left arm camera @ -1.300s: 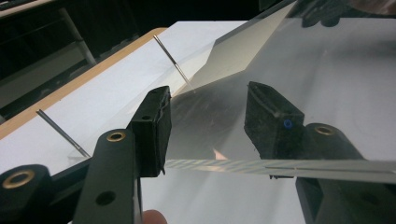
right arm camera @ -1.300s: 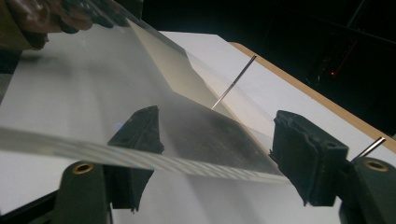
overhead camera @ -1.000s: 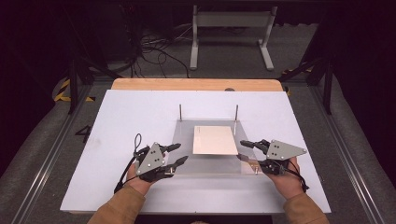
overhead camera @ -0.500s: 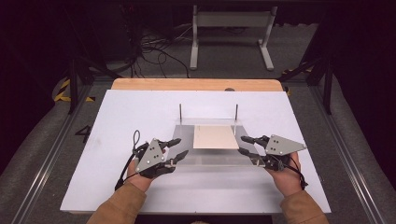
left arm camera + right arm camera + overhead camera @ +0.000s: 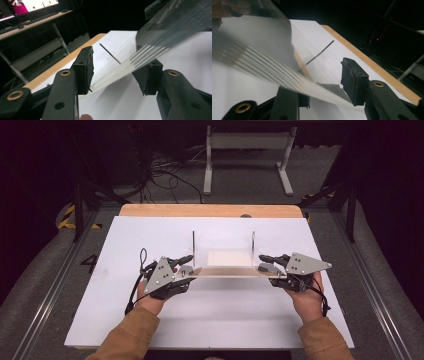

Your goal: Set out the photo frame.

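High view: a clear plastic sheet (image 5: 227, 271) sits at the middle of the frame, above the white board (image 5: 125, 240), seen nearly edge-on. The left gripper (image 5: 186, 265) pinches its left end and the right gripper (image 5: 263, 261) its right end. Two thin metal rods (image 5: 194, 248) stand behind it, flanking a pale panel (image 5: 226, 258).

Clear plate (image 5: 227, 272) (striped glints) — white table (image 5: 150, 235), tan-edged; black grippers.
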### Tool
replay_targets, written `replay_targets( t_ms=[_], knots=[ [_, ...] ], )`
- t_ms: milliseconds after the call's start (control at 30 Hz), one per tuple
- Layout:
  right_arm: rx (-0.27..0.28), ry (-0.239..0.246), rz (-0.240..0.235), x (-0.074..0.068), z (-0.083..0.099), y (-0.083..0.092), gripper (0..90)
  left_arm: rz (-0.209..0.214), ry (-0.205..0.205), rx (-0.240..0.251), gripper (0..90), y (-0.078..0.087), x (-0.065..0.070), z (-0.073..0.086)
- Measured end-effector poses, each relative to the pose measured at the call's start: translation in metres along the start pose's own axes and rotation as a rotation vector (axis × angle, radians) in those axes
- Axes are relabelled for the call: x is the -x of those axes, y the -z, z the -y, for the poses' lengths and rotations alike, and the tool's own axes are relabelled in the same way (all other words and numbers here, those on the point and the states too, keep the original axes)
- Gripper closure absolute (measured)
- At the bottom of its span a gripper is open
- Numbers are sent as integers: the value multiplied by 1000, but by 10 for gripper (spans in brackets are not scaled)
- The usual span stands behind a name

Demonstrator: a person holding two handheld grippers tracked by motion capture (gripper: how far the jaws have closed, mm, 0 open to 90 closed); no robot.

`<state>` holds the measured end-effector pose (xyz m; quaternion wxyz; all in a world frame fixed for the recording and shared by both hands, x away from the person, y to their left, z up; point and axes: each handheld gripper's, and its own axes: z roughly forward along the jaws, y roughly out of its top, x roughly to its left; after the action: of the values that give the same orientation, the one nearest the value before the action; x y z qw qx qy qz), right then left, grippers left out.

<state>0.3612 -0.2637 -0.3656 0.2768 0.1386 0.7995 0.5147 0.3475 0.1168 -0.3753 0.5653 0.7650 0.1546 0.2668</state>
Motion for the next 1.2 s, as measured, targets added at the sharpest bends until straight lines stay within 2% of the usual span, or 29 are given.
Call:
replay_targets(
  t_ms=[100,200,367,567,733,1000,1200],
  knots=[
    [1,1,0,1,-6,2,620,-13,-15,16,529,1,-3,-8],
    [-11,9,-9,1,-12,4,637,-24,-43,10,530,2,-1,-12],
    [-12,3,-22,-3,-16,9,648,-33,-63,13,534,8,5,-18],
    [-18,-15,-70,-9,-24,21,667,-5,-81,34,550,21,13,-29],
    [-46,-34,-110,-19,-38,32,689,29,-72,32,556,35,18,-39],
    [-88,-57,-141,-36,-57,46,702,66,-63,11,571,56,26,-51],
    [-112,-75,-189,-48,-75,57,714,103,-38,-3,590,78,33,-62]
  ],
)
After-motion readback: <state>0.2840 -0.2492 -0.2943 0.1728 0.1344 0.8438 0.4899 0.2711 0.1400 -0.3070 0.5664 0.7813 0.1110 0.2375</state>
